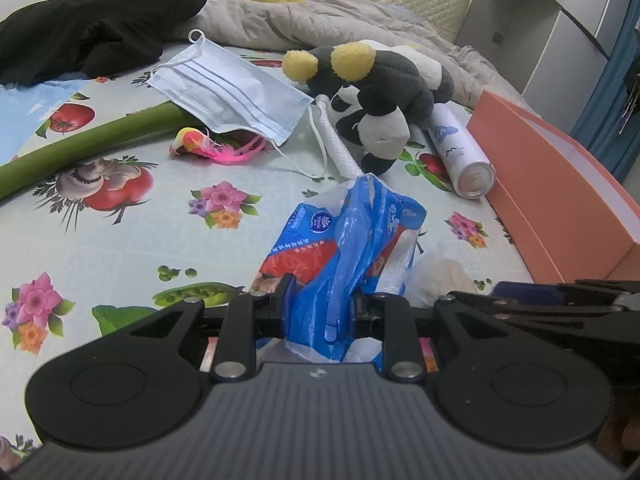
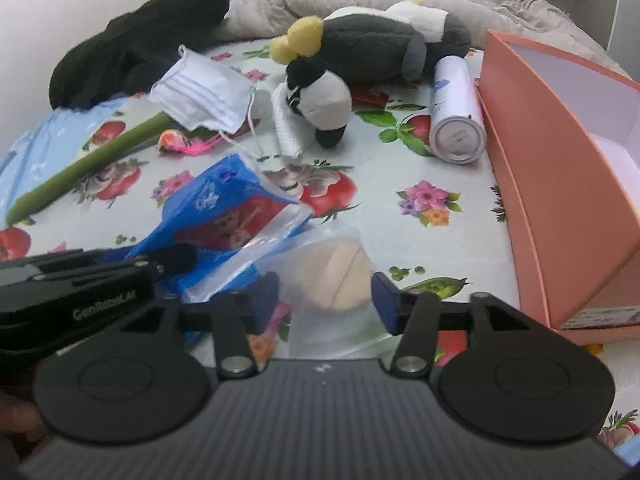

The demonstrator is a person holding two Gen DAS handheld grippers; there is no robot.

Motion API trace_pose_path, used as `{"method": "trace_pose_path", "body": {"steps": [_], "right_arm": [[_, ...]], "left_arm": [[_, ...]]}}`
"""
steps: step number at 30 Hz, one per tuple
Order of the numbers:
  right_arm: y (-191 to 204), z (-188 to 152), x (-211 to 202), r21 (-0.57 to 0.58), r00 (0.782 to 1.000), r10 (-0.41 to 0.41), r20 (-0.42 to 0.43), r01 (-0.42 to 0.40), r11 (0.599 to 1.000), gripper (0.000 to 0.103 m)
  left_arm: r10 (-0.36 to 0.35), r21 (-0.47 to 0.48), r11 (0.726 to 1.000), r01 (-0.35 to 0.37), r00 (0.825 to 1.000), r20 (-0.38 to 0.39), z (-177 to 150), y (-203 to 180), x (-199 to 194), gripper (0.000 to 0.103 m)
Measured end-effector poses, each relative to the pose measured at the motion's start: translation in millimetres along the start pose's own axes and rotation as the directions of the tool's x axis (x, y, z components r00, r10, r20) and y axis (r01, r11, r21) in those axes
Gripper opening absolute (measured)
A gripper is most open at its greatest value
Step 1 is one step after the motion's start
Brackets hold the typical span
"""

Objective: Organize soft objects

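We have the left gripper [image 1: 320, 304] pinching a crumpled blue-and-red plastic bag [image 1: 344, 236], its fingers pressed into the plastic and the bag rising up between them, above the flowered sheet [image 1: 120, 240]. Our right gripper [image 2: 324, 296] has its fingers spread, nothing pinched; between them, lower down, we see a beige pad inside a clear plastic bag [image 2: 340, 276], just right of the blue bag, and we cannot tell whether the tips touch it. Landmark: the panda plush [image 1: 376, 92]. It lies on its side beyond the blue bag. A face mask [image 1: 232, 92] sits left of the panda, a white spray can [image 1: 460, 148] lies just right of it, and the open orange box [image 1: 560, 184] stands beyond the can. A green stem [image 1: 80, 144] and a pink feathered toy [image 1: 208, 146] lie by the mask.
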State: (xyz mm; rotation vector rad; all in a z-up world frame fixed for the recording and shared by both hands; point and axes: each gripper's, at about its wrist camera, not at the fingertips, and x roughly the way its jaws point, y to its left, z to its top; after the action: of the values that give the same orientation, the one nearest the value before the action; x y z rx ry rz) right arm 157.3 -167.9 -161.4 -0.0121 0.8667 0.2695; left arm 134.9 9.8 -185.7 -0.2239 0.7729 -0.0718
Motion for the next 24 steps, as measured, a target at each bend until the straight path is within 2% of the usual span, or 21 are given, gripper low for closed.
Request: {"method": "trace_pose_path", "body": {"steps": [5, 9, 14, 18, 20, 24], "right_arm": [[-14.9, 1.3, 9.1, 0.046, 1.0, -0.029, 0.012, 0.028, 0.999, 0.074], [-16.7, -1.5, 27.8, 0.035, 1.0, 0.003, -0.02, -0.003, 0.999, 0.074], [-2.1, -6.3, 35.1, -0.04, 1.0, -0.014, -0.016, 0.013, 0.999, 0.075], [6.5, -10.0, 32.6, -0.072, 1.0, -0.02, 0.0, 0.02, 0.997, 0.062], [9.6, -11.0, 30.6, -0.079, 1.0, -0.021, 0.005, 0.021, 0.997, 0.052], [10.4, -11.7, 27.0, -0.069, 1.0, -0.029, 0.009, 0.029, 0.997, 0.047]], "left_arm": [[0.001, -0.006, 1.0, -0.001, 1.0, 0.001, -0.1, 1.5, 0.6, 0.029], [0.003, -0.008, 1.0, -0.003, 1.0, 0.001, -0.4, 1.3, 0.7, 0.029], [0.007, -0.01, 1.0, -0.007, 1.0, 0.002, -0.5, 2.8, 1.5, 0.029], [0.009, -0.013, 1.0, -0.009, 1.0, 0.003, -1.3, 3.3, 2.0, 0.029], [0.01, -0.012, 1.0, -0.01, 1.0, 0.003, -1.5, 3.1, 2.3, 0.029], [0.012, -0.016, 1.0, -0.012, 1.0, 0.005, -1.1, 3.7, 1.9, 0.029]]}}
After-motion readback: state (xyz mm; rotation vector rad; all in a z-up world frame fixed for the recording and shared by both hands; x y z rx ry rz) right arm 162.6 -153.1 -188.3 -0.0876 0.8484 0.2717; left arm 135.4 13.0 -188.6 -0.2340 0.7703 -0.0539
